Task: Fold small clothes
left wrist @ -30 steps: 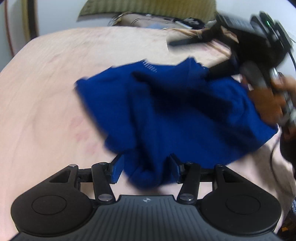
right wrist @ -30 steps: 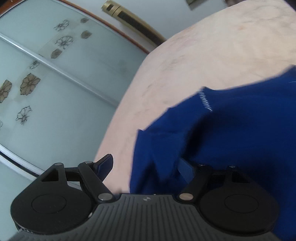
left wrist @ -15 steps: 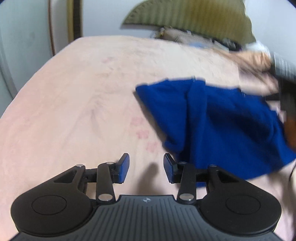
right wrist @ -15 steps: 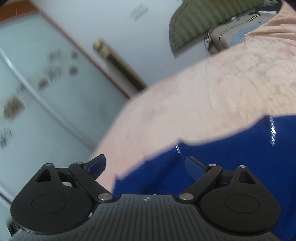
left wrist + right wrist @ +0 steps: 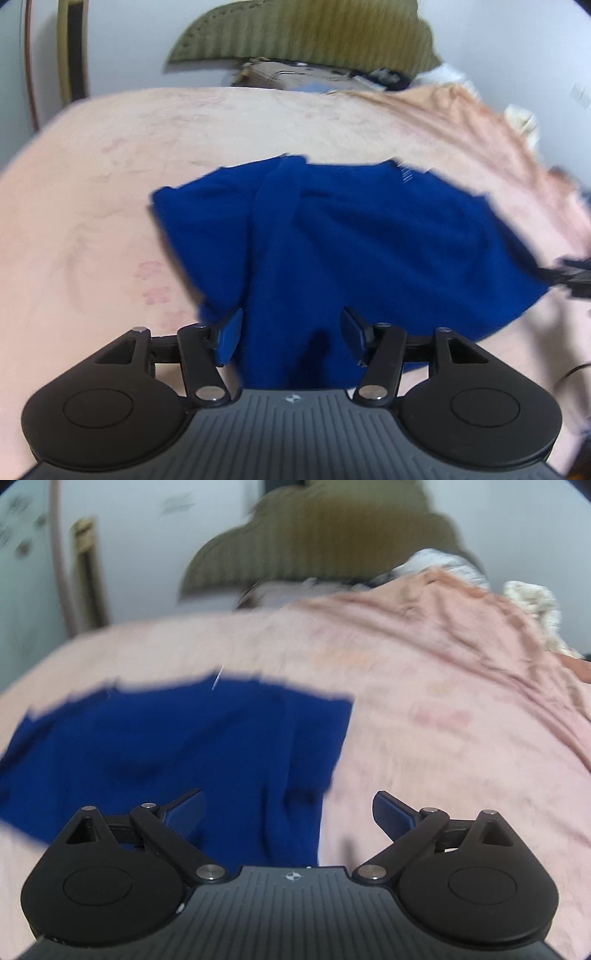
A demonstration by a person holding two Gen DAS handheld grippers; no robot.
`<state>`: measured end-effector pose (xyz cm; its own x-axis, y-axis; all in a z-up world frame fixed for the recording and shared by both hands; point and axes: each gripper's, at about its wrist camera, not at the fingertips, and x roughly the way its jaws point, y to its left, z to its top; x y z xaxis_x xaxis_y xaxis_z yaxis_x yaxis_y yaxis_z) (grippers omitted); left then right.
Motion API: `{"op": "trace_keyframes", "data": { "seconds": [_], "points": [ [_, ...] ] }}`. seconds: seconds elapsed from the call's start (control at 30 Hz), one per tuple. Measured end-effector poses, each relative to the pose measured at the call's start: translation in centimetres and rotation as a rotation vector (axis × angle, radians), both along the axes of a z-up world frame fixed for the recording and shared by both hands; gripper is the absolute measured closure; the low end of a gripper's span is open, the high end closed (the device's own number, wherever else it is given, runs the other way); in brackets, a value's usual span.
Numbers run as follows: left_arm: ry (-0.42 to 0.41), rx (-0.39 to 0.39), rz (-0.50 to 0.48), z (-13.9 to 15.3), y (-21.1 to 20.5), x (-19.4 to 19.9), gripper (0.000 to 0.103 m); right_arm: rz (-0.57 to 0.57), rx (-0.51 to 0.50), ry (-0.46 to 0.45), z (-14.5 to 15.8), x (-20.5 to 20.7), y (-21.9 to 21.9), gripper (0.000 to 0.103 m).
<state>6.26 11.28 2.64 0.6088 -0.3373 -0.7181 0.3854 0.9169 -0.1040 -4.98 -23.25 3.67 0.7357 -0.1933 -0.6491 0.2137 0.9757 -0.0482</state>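
Observation:
A dark blue small garment [image 5: 351,243] lies crumpled on the pink bed sheet [image 5: 92,221]. My left gripper [image 5: 291,339] is open, its jaws standing over the garment's near edge, with blue cloth between them. In the right wrist view the garment [image 5: 166,746] lies at the left and middle. My right gripper [image 5: 288,812] is wide open above the garment's right edge, its left finger [image 5: 184,806] over cloth and its right finger [image 5: 391,810] over bare sheet. Both views are motion-blurred.
An olive ribbed headboard [image 5: 303,33] stands against the white wall at the far end. Cluttered items [image 5: 314,74] lie at the head of the bed. The sheet is bunched into wrinkles at the right [image 5: 498,646]. A dark object [image 5: 576,275] shows at the right edge.
My left gripper let go of the garment, drew off to the left, then came back over its near edge, jaws wider. My right gripper swung right from the cupboard side; it stays open.

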Motion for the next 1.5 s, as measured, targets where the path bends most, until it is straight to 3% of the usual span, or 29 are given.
{"op": "trace_keyframes", "data": {
  "seconds": [0.1, 0.17, 0.27, 0.37, 0.43, 0.5, 0.53, 0.57, 0.63, 0.7, 0.8, 0.87, 0.9, 0.93, 1.0, 1.03, 1.23, 1.4, 1.5],
  "points": [
    [-0.019, 0.155, 0.086, -1.1, 0.7, -0.1, 0.044, -0.232, -0.210, 0.007, -0.6, -1.0, -2.1, 0.010],
    [0.005, 0.121, 0.103, -1.2, 2.2, -0.3, 0.044, -0.334, -0.234, -0.012, 0.1, -1.7, -3.6, 0.013],
    [0.003, 0.087, 0.130, -0.4, 3.6, -0.7, 0.045, -0.234, -0.118, -0.078, 1.1, -1.8, -3.0, 0.014],
    [-0.023, 0.037, 0.096, 0.2, 3.4, -1.5, 0.045, -0.021, 0.040, -0.088, 0.9, -0.3, -0.4, 0.012],
    [-0.032, 0.071, 0.067, -0.1, 2.7, -1.9, 0.045, 0.061, -0.017, -0.015, -0.3, 0.8, 1.6, 0.011],
    [-0.061, 0.178, 0.094, -0.8, 2.4, -2.3, 0.045, -0.011, -0.188, 0.050, -1.5, 1.3, 2.3, 0.011],
    [-0.066, 0.179, 0.102, -0.9, 2.8, -2.5, 0.045, -0.067, -0.261, 0.068, -1.9, 1.1, 1.9, 0.013],
    [-0.061, 0.133, 0.096, -0.7, 3.4, -2.6, 0.045, -0.124, -0.300, 0.067, -1.9, 0.7, 1.1, 0.013],
    [-0.042, 0.009, 0.059, 0.0, 4.5, -2.9, 0.045, -0.191, -0.261, 0.038, -0.9, -0.5, -0.5, 0.022],
    [-0.028, -0.042, 0.014, 0.1, 4.4, -2.7, 0.045, -0.141, -0.067, -0.019, 0.4, -1.6, -1.7, 0.022],
    [-0.022, -0.035, -0.022, -0.4, 2.9, -2.3, 0.045, -0.030, 0.150, -0.035, 0.1, -1.6, -1.6, 0.024],
    [-0.028, -0.011, -0.028, -1.0, 2.1, -2.2, 0.046, 0.012, 0.143, -0.023, -0.5, -0.9, -0.1, 0.029],
    [-0.028, -0.001, -0.032, -1.2, 1.8, -2.2, 0.050, 0.030, 0.124, -0.017, -0.9, -0.6, 0.6, 0.040],
    [-0.027, 0.004, -0.034, -1.3, 1.7, -2.3, 0.066, 0.045, 0.119, -0.009, -1.2, -0.2, 1.1, 0.060],
    [0.008, -0.010, -0.030, -1.7, 1.9, -2.1, 0.089, 0.046, 0.137, 0.002, -1.3, -0.2, 1.0, 0.087],
    [0.016, -0.019, -0.015, -1.8, 2.1, -2.0, 0.093, 0.038, 0.138, -0.002, -1.3, -0.2, 1.1, 0.092],
    [0.031, -0.092, -0.019, 0.0, 4.1, -2.9, 0.099, 0.005, 0.096, -0.063, 1.6, -2.3, -0.7, 0.099],
    [0.085, 0.033, -0.043, -1.6, 4.4, -3.1, 0.101, 0.015, 0.054, 0.070, 0.3, -2.4, -1.3, 0.103],
    [0.094, 0.010, -0.015, -0.9, 5.2, -2.8, 0.100, -0.026, 0.084, 0.109, -0.6, -2.4, -2.2, 0.097]
  ]
}}
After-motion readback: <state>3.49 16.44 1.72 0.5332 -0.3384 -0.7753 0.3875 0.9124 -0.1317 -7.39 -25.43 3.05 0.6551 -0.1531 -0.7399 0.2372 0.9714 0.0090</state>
